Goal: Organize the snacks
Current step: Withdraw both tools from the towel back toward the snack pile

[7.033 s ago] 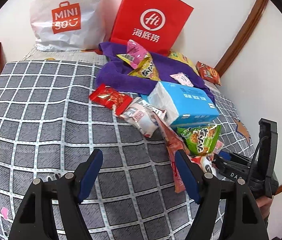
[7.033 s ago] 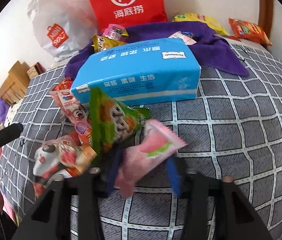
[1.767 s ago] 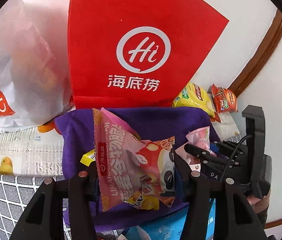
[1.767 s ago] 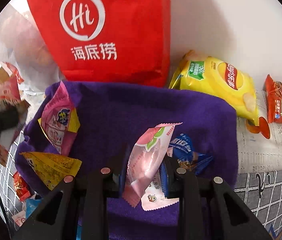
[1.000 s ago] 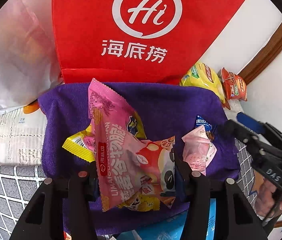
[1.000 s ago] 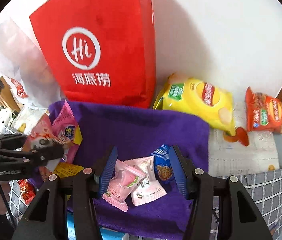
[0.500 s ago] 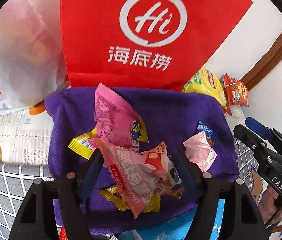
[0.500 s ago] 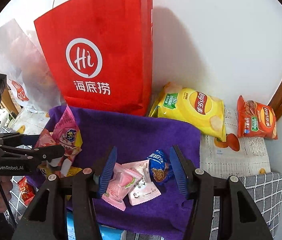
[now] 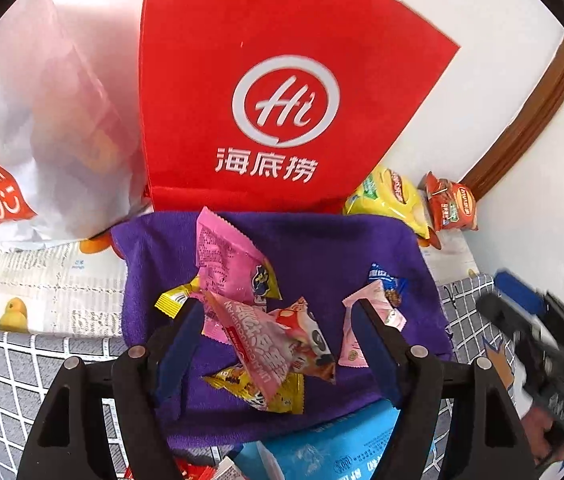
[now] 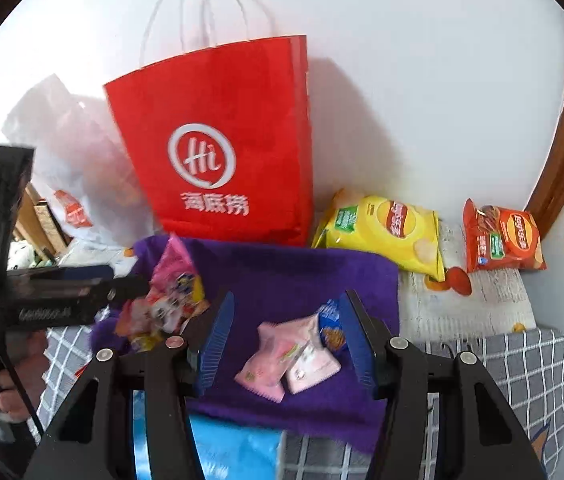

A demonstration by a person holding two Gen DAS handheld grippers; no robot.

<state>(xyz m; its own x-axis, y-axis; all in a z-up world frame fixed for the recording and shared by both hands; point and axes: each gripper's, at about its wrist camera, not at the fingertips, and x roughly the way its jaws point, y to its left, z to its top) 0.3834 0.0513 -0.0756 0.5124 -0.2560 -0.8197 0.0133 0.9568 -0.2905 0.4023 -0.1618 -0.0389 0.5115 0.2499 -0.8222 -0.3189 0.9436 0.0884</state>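
A purple towel (image 9: 321, 248) lies spread before a red paper bag (image 9: 282, 100). My left gripper (image 9: 278, 312) hovers over it with its jaws opening. A pink panda snack packet (image 9: 278, 344) lies loose on the towel below them, touching neither pad, on top of yellow packets (image 9: 282, 396) and beside another pink packet (image 9: 230, 260). My right gripper (image 10: 286, 304) stands open above two small pink packets (image 10: 282, 356) and a blue packet (image 10: 331, 326), holding nothing. The towel (image 10: 282, 272) and the left gripper (image 10: 130, 280) also show in the right wrist view.
A white shopping bag (image 9: 42, 120) leans left of the red bag (image 10: 222, 160). A yellow chips bag (image 10: 385, 232) and an orange chips bag (image 10: 501, 236) lie by the wall at right. A blue tissue box (image 9: 321, 448) sits on the grey checked bedspread (image 9: 22, 360).
The left gripper opened and let go of the pink panda packet, which dropped onto the towel. Both grippers have risen and drawn back from the towel.
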